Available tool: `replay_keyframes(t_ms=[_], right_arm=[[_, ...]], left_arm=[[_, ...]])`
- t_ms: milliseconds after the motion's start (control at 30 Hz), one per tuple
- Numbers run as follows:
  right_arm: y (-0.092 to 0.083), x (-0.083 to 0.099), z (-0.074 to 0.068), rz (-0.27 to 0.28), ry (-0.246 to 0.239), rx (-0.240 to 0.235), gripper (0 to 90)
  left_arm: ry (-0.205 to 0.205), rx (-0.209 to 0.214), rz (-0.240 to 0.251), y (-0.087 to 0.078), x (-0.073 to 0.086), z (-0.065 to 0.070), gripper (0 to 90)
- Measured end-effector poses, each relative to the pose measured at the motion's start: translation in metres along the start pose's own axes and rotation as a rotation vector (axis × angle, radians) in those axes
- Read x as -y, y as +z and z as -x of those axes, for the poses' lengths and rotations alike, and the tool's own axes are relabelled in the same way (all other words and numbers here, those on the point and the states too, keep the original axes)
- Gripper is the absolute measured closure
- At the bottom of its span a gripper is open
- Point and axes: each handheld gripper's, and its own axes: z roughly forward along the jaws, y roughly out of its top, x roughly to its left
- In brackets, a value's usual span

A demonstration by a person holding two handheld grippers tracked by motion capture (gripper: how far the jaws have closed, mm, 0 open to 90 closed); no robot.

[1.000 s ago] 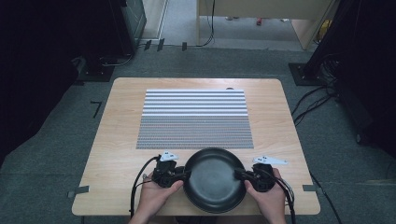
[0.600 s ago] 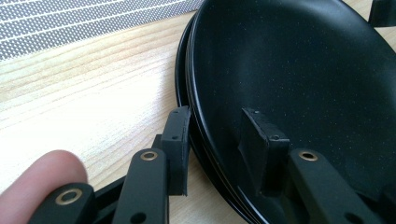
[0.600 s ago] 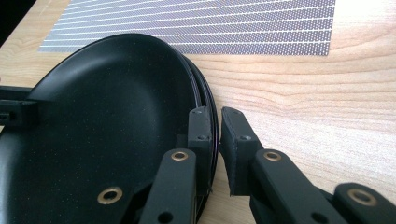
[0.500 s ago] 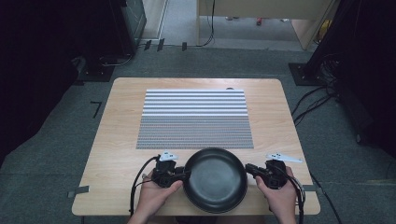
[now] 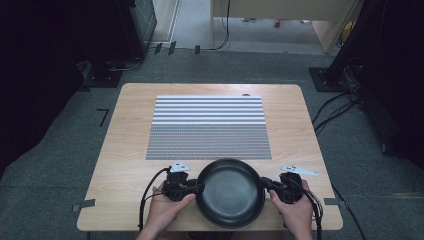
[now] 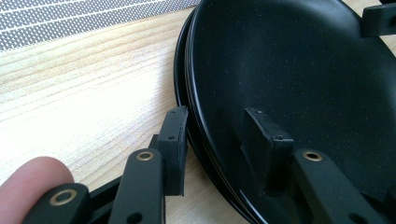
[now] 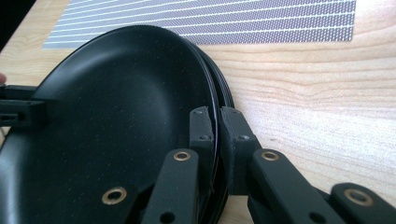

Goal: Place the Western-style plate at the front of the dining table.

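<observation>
Step in hand: two-sided hold on the stack of black plates at the near edge of the table. Judged to be either the setting down or the start of a lift, with the left side loosening.

Left gripper: astride the left rim. In the left gripper view, one jaw outside against the rim edge, the other well inside over the dark bowl. Jaws just now opening a little, rim between them, a visible gap on the inner side. Looks slack, not clamped.

Right gripper: closed tight on the right rim. In the right gripper view, the two pads pinch the thin edge from inside and outside.

Plates: flat on the wood, apparently two or more nested, exact count hard to tell. Placed between the two grippers, just in front of the striped mat, touching neither the mat nor the table edge.

Next move, if a lift: left jaws to close again on the rim first, then both hands to rise together and level, otherwise a tilt toward the loose side.

Next move, if a release: right jaws to open too, then both grippers to draw outward, away from the rims, without dragging the stack.
</observation>
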Motion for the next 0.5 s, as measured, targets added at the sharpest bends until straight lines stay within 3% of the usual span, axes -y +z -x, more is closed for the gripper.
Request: replay_keyframes(t_ms=[400, 500], right_arm=[[0.01, 0.009, -0.009, 0.076, 0.024, 0.007, 83.8], [0.012, 0.012, -0.014, 0.104, 0.01, 0.038, 83.3]], left_arm=[[-0.011, 0.022, 0.005, -0.003, -0.001, -0.001, 60.8], [-0.02, 0.039, 0.001, -0.004, -0.001, -0.004, 61.4]])
